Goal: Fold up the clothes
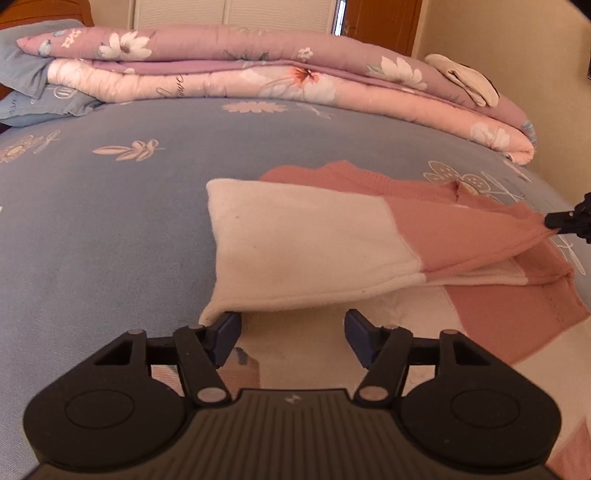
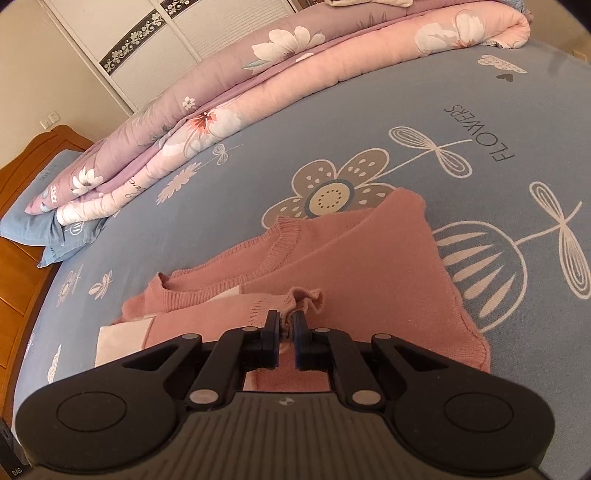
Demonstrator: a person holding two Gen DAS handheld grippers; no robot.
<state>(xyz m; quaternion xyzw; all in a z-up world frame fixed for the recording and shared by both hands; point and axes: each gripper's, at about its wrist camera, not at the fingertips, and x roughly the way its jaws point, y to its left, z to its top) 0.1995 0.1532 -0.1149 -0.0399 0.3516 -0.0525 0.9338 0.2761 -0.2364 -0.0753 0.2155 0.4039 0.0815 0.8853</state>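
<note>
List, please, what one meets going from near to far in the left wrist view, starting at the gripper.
left gripper, jaws open → white and pink sweater, one edge pinched by the right gripper → blue flowered bedsheet → folded pink floral quilt → white wardrobe doors

A blue flowered sheet (image 2: 258,155) covers the bed. At twelve o'clock lies a folded pink quilt (image 1: 229,74), a blue pillow (image 2: 33,225) at its ten o'clock end, wardrobe (image 2: 122,40) behind.
</note>
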